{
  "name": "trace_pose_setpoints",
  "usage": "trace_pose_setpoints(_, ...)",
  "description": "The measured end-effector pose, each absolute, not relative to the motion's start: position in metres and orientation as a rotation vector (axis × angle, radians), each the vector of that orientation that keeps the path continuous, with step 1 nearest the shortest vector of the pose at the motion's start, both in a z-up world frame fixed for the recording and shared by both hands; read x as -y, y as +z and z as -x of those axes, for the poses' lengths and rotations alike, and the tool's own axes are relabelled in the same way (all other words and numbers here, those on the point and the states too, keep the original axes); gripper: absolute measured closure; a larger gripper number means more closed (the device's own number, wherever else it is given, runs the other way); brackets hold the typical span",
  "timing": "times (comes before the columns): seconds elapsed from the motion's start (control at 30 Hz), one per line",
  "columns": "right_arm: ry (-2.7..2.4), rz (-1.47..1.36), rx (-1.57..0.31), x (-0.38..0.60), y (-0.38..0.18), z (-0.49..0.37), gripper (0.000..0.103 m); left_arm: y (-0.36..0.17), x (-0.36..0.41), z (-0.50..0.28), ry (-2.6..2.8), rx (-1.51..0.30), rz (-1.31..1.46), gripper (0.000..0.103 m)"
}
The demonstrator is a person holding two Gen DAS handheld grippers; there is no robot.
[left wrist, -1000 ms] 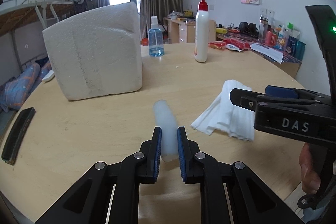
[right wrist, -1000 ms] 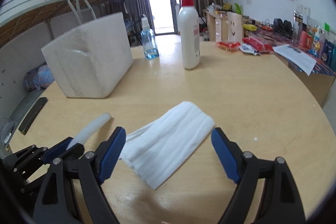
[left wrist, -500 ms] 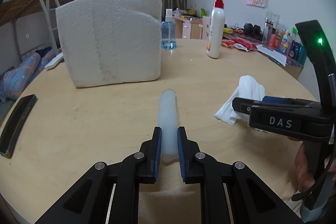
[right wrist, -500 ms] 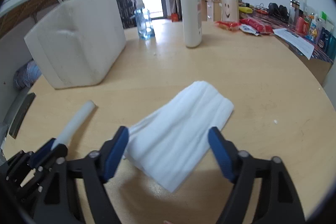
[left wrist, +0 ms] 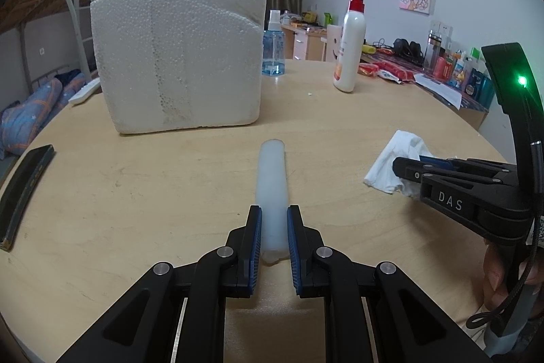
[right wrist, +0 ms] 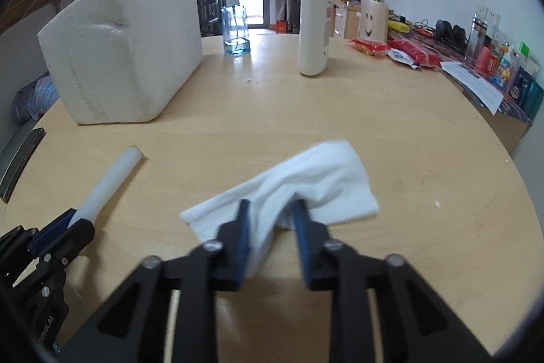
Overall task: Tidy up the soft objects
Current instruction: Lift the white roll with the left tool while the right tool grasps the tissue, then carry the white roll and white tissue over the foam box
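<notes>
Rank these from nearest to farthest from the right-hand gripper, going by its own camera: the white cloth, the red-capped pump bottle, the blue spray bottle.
1. White cloth: bunched between the jaws of the right gripper, on the near part of the table.
2. Pump bottle: standing upright past the table's middle, slightly right.
3. Spray bottle: at the far edge, left of the pump bottle.

Between your left jaws sits a pale, translucent white foam stick (left wrist: 272, 189); between your right jaws — a plain white cloth (right wrist: 306, 182). Ahead: a speckled white foam block (left wrist: 180, 56), a red-capped white pump bottle (right wrist: 314, 9) — the tabletop (right wrist: 374, 111) light wood.
</notes>
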State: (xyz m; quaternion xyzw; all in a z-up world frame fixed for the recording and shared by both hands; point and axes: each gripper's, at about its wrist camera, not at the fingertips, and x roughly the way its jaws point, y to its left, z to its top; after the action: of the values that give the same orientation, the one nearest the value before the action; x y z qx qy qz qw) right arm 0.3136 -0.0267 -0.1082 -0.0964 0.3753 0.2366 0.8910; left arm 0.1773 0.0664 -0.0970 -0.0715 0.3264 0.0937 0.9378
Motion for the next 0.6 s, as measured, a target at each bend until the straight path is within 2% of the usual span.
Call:
trace_pose_setpoints(0.03, 0.495, 0.199, -0.776, 0.027, -0.108, -0.313, 0.086, -0.096, -0.066, -0.177, 0.189, -0.663, 0.144, 0.087)
trace_pose_setpoints(0.13, 0.518, 0.162, -0.782, 0.031, -0.106, -0.316, 0.088, -0.093, -0.064, -0.176, 0.188, -0.647, 0.126, 0.087)
trace_pose_setpoints(0.6, 0.546, 0.1, -0.625, 0.05, -0.061, -0.309, 0.089, -0.051, -0.065, -0.176, 0.209, -0.544, 0.087, 0.087)
